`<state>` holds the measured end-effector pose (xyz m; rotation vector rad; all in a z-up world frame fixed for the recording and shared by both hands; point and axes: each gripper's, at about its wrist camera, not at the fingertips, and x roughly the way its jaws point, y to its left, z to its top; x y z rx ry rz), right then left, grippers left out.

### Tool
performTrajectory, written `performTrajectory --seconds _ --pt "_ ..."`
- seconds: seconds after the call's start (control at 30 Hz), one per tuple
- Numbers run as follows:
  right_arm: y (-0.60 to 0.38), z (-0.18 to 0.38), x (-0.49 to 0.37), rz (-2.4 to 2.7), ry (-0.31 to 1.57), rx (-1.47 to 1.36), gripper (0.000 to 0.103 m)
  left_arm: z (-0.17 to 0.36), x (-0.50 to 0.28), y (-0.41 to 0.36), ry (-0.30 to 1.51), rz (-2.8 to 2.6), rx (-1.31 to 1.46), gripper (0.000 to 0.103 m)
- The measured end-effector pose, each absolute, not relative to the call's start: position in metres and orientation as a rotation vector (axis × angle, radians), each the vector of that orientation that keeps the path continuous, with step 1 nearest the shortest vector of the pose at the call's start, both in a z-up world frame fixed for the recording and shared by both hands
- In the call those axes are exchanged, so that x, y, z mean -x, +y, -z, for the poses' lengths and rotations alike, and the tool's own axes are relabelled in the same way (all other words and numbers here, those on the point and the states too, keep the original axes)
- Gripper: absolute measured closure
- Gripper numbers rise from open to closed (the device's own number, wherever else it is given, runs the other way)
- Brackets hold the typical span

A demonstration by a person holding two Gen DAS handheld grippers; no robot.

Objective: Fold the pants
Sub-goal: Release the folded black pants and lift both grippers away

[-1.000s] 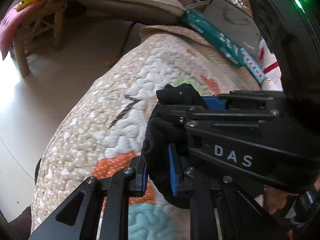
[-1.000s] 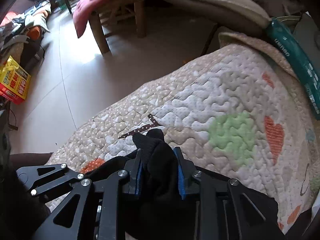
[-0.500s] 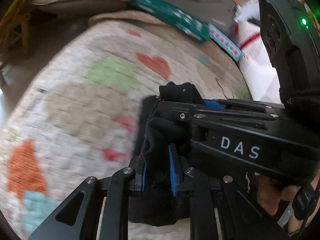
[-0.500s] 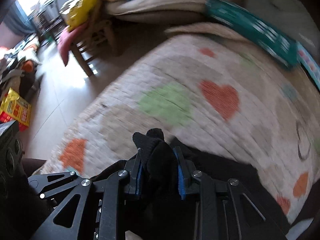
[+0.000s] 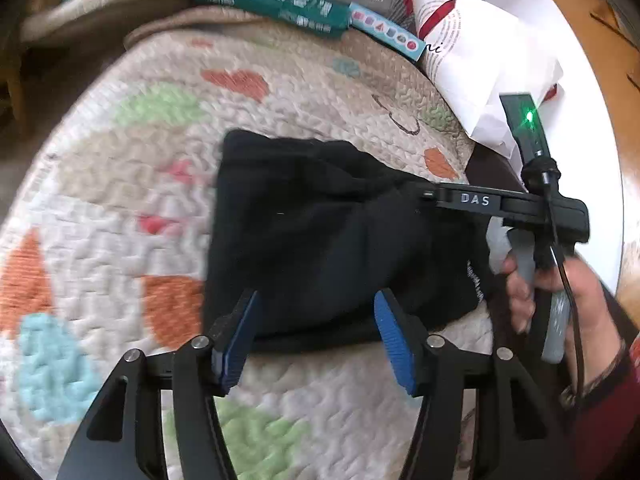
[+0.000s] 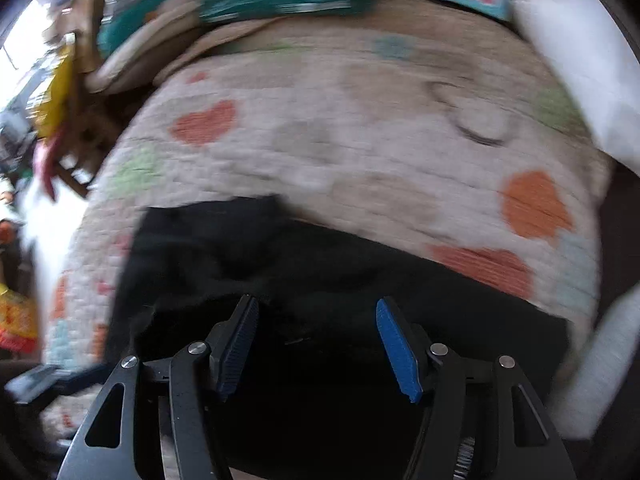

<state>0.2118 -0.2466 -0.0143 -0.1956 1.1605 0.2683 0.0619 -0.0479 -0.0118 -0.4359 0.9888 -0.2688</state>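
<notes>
Lying folded on heart-print quilt [image 5: 280, 92], black pants [image 5: 320, 240], both grippers just opened, right gripper [image 6: 316, 344] marked "DAS", left gripper [image 5: 314, 334]

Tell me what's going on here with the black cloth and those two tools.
A person is folding black pants on a patterned quilt, working a pair of handheld tongs in each hand. Both the left tongs and the right tongs have just been opening, and nothing is pinched between their blue pads now. The pants lie as a compact dark bundle on the quilt, released.
</notes>
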Motion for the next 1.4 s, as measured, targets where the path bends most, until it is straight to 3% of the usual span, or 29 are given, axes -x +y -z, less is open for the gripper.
performTrajectory --seconds 0.23,0.5,0.73,0.87,1.0,1.1,1.27,1.33,1.4 --pt "-0.266 -0.026 -0.189 -0.154 1.025 0.087 0.037 0.015 -0.042 -0.016 0.982 0.198 0.337 0.040" --pt "-0.234 0.003 -0.153 -0.518 1.149 -0.331 0.038 0.041 -0.080 -0.009 1.018 0.148 0.372 0.040" --pt "-0.257 0.051 -0.160 -0.197 1.247 -0.198 0.039 0.063 -0.083 -0.015 1.036 0.138 0.363 0.040" --pt "-0.250 0.021 -0.159 -0.171 1.157 -0.099 0.039 0.066 -0.077 -0.020 0.999 0.135 0.319 0.040" --pt "-0.190 -0.016 -0.168 -0.377 1.053 0.055 0.039 0.068 -0.071 -0.030 0.952 0.108 0.259 0.039" --pt "-0.133 -0.016 -0.194 -0.487 1.075 0.153 0.040 0.069 -0.068 -0.034 0.930 0.103 0.221 0.039" --pt "-0.069 0.023 -0.232 -0.522 1.201 0.311 0.059 0.072 -0.065 -0.031 0.906 0.114 0.229 0.039" --pt "-0.058 0.036 -0.237 -0.517 1.231 0.365 0.077 0.073 -0.065 -0.031 0.902 0.112 0.231 0.039" --pt "-0.051 0.046 -0.239 -0.512 1.250 0.406 0.088 0.075 -0.063 -0.033 0.891 0.106 0.225 0.039"
